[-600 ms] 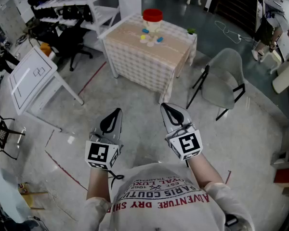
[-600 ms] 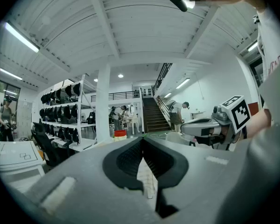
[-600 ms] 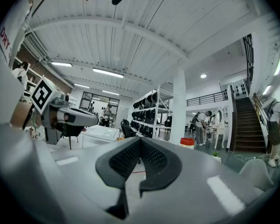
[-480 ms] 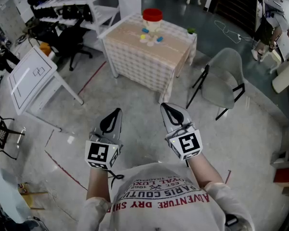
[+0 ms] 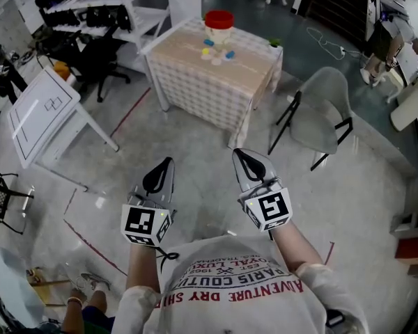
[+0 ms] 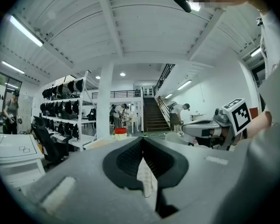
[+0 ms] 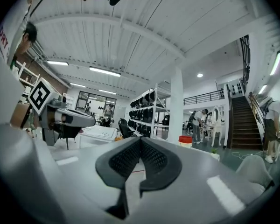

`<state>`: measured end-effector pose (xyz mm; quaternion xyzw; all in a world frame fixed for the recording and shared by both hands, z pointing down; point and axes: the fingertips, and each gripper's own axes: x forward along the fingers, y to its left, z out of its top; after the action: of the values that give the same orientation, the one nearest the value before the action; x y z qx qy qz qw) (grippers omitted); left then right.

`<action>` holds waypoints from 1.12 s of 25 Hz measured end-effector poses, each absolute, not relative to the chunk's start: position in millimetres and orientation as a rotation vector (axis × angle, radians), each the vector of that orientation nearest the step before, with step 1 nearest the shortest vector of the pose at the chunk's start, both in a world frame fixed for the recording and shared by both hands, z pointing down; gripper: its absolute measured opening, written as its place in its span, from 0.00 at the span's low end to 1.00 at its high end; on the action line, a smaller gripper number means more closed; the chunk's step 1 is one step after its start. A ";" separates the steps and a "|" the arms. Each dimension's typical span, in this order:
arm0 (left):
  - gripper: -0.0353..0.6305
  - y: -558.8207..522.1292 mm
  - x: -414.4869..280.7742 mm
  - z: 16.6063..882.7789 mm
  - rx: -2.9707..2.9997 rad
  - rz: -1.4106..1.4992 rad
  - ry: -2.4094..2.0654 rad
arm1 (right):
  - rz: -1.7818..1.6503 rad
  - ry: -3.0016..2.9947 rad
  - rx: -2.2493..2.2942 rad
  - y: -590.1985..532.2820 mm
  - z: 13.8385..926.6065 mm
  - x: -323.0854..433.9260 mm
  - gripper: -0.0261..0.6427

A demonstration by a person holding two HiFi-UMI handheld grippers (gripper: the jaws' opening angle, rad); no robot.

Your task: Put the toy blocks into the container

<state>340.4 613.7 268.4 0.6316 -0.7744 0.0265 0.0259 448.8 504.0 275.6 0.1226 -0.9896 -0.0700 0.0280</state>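
Head view, nearest: both forearms reach out from the bottom edge and hold the two grippers side by side, level, over the concrete floor [image 5: 195, 127].
Left gripper [image 5: 167, 164]: closed. The left gripper view shows the ribbed pads meeting at the tips with nothing between them.
Right gripper [image 5: 240, 157]: closed and empty. In the right gripper view its pads meet at the tips.
Beside the person: another person's foot [image 5: 90, 282] stands on the floor at lower left.
Middle distance, left: a white tilted drawing board [image 5: 42, 110] on legs.
Middle distance, right: a grey folding chair [image 5: 319, 108], near the front right corner of the desk.
Desk [image 5: 240, 65]: covered with a checked cloth, well apart from both grippers and straight ahead of them.
Toy blocks [image 5: 216, 51]: a small cluster of pale, blue and yellow pieces lying on the desk, just in front of the container and outside it.
Container [image 5: 219, 25]: a clear jar with a red lid, upright near the far edge of the desk.
Far left: white shelving [image 5: 118, 2] loaded with dark gear, with a black office chair [image 5: 97, 58] in front of it.
Far right: a person [image 5: 389, 32] bends over by the wall.
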 end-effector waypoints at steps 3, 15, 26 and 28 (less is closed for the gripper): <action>0.07 620.8 330.4 270.9 1.963 0.018 -2.391 | -0.211 -3.049 0.393 513.2 280.3 439.6 0.04; 0.50 626.0 270.3 293.6 1.975 0.037 -2.362 | -0.211 -2.992 0.432 515.3 306.0 386.4 0.04; 0.50 529.5 161.0 300.4 1.817 0.068 -2.453 | -0.217 -3.008 0.338 389.3 315.8 269.9 0.04; 0.50 499.8 138.8 298.5 1.796 0.063 -2.466 | -0.239 -3.013 0.318 357.2 312.2 245.3 0.04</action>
<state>138.8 499.8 298.5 0.5879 -0.8074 0.0207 0.0452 245.3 357.2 312.2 0.1044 -0.9901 -0.0785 0.0513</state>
